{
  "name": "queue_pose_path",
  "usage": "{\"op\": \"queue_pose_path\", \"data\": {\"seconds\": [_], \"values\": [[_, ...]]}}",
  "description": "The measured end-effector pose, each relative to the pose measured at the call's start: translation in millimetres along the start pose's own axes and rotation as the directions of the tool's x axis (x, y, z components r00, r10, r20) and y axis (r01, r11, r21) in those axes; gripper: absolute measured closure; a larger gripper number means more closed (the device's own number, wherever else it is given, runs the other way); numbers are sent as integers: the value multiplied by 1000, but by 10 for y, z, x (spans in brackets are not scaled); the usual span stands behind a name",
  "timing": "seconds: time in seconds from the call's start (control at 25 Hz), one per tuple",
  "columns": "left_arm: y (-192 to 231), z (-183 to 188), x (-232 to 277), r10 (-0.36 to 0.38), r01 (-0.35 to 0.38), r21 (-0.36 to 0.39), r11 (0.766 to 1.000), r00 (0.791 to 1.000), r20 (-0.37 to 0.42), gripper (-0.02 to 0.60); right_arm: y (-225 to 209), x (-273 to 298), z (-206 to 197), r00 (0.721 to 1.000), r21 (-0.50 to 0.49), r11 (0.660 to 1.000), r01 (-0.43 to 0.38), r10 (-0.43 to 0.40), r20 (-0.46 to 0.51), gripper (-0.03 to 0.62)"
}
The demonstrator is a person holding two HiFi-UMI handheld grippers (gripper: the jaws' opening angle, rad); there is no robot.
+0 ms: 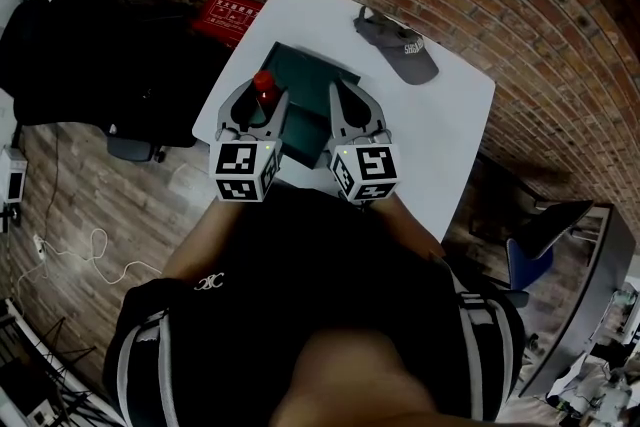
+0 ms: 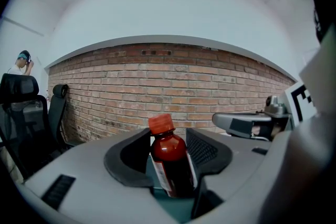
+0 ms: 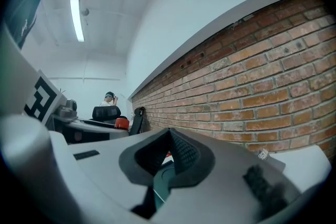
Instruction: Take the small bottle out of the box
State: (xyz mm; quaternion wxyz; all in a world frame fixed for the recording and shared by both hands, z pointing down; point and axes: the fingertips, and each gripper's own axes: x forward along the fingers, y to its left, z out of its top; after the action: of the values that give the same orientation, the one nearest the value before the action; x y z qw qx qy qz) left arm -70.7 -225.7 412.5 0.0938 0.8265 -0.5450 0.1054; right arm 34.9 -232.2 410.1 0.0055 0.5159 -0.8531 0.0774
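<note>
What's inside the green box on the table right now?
The green box shows bare dark lining at its far end. The left gripper grips the small bottle at its left side; it and the right gripper cover the rest, including the bottle's base.

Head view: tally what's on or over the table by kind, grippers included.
small bottle: 1
box: 1
cap: 1
grippers: 2 (left gripper, right gripper)
Total: 5
</note>
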Motion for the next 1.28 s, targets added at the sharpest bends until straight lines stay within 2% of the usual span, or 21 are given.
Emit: {"op": "queue_pose_path", "data": {"seconds": [0.8,1.28], "values": [[54,-68,-135,-15,14,-19,1000,1000,-19,360,244,-37,-18,999,-7,999,-39,39,-12,565],[96,-82,-137,-43,42,-14,999,999,-28,360,307,32,-36,999,-5,1000,-23,23,-23,565]]}}
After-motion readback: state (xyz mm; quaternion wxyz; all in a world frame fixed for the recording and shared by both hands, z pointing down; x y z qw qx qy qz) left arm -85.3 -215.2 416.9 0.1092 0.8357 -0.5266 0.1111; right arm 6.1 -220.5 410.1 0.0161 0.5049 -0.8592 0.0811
